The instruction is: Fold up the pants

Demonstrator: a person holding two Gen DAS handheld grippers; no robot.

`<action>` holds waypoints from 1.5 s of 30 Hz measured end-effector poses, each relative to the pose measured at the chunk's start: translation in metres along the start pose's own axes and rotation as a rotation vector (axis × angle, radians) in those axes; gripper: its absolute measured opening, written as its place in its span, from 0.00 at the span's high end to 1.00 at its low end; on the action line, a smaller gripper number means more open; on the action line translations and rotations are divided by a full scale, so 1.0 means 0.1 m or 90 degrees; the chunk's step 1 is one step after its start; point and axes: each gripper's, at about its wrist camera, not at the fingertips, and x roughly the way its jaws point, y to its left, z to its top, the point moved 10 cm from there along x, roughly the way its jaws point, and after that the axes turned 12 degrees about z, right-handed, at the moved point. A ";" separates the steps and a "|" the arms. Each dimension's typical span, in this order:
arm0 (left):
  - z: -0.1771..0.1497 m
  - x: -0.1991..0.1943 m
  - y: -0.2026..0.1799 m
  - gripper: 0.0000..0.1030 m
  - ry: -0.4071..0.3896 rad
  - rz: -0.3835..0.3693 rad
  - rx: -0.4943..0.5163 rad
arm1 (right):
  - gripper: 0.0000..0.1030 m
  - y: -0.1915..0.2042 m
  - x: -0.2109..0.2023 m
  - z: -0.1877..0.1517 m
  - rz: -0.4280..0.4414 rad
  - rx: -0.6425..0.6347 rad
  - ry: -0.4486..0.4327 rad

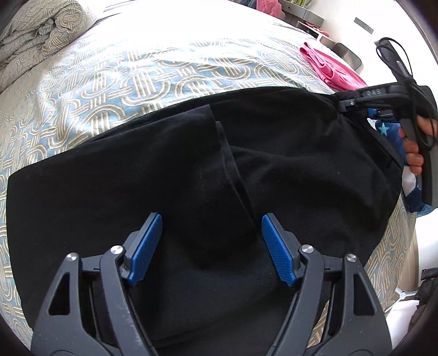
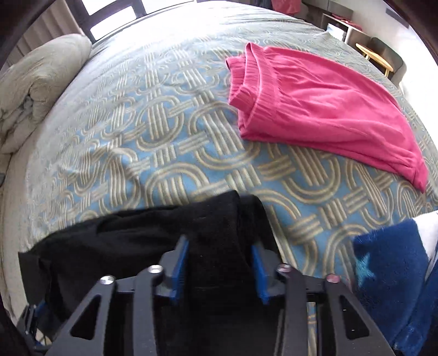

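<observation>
Black pants (image 1: 191, 164) lie folded across the patterned bedspread (image 1: 109, 76), one layer lapped over another near the middle. My left gripper (image 1: 210, 219) hovers just above the near part of the pants, its jaws wide apart with nothing between its blue pads (image 1: 145, 249). My right gripper (image 1: 342, 105) sits at the far right end of the pants. In the right wrist view the right gripper (image 2: 220, 246) has a bunch of black pants cloth (image 2: 216, 219) between its blue pads and holds it lifted above the bed.
Folded pink pants (image 2: 323, 109) lie on the bed's far right. A rolled duvet (image 2: 35, 85) is at the far left. A blue fleece with a star (image 2: 388, 276) is at the near right. Shelves and furniture (image 1: 309, 13) stand beyond the bed.
</observation>
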 end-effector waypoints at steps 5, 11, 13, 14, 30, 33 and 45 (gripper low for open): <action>-0.02 -0.03 0.02 0.27 -0.001 -0.013 -0.007 | 0.54 -0.02 0.03 0.14 -0.020 -0.003 -0.022; -0.02 -0.08 0.00 0.27 0.003 -0.029 -0.014 | 0.32 -0.10 -0.43 -0.03 -0.022 -0.034 -0.045; -0.01 -0.10 -0.01 0.27 0.004 -0.038 -0.023 | 0.31 -0.16 -0.70 -0.18 -0.040 -0.034 -0.066; -0.01 -0.11 -0.02 0.27 0.005 -0.042 -0.027 | 0.30 -0.19 -0.81 -0.25 -0.047 -0.040 -0.071; 0.14 -0.13 0.00 0.27 -0.001 -0.044 -0.051 | 0.28 -0.52 -0.57 -1.25 0.252 0.279 -0.032; 0.19 -0.04 0.01 0.27 0.021 -0.068 -0.085 | 0.26 -0.55 -0.56 -1.02 0.286 0.332 -0.090; 0.33 -0.03 -0.22 0.29 0.015 -0.248 -0.146 | 0.37 -0.40 -0.48 -0.88 0.161 0.257 -0.093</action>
